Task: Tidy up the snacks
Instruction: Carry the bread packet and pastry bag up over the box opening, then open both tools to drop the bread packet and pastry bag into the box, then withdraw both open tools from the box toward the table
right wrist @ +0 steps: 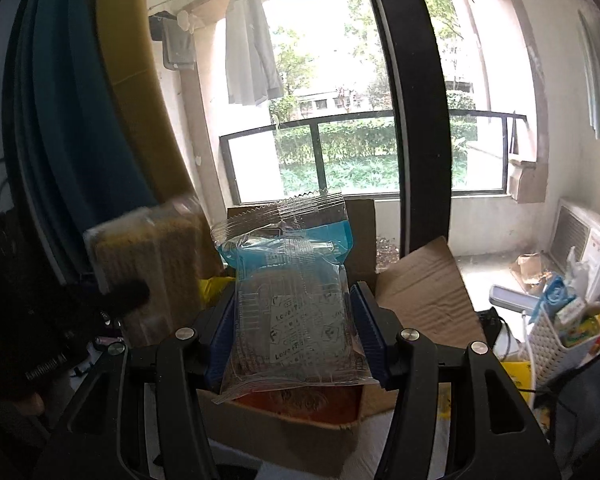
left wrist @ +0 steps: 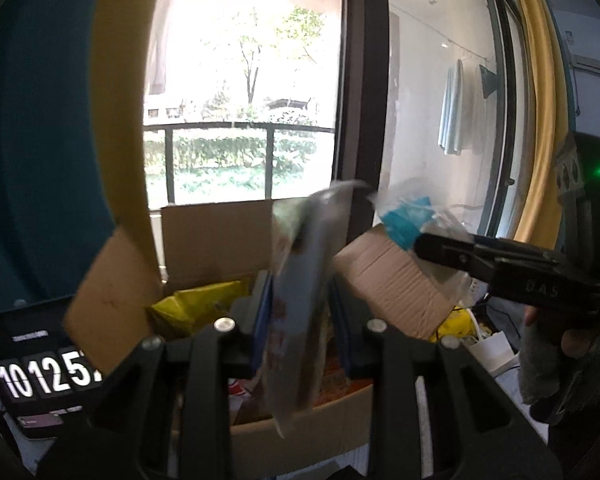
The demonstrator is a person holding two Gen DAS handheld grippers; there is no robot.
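Observation:
In the left wrist view my left gripper [left wrist: 300,312] is shut on a flat snack packet [left wrist: 300,280], held edge-on and upright above an open cardboard box [left wrist: 300,436]. A yellow bag [left wrist: 196,308] lies inside the box. At the right, my right gripper [left wrist: 424,246] holds a clear packet with a blue top [left wrist: 404,220] beside the box flap. In the right wrist view my right gripper [right wrist: 296,330] is shut on that clear printed packet [right wrist: 296,300] over the cardboard box [right wrist: 284,428]. The left gripper [right wrist: 124,296] shows dark and blurred at the left, with its tan snack packet [right wrist: 144,256].
A dark screen with white digits [left wrist: 48,376] stands left of the box. Raised cardboard flaps [right wrist: 424,292] surround the opening. A white slotted basket of items [right wrist: 560,340] and a white appliance [right wrist: 584,240] sit at the right. A dark window post [right wrist: 416,120] rises behind the box.

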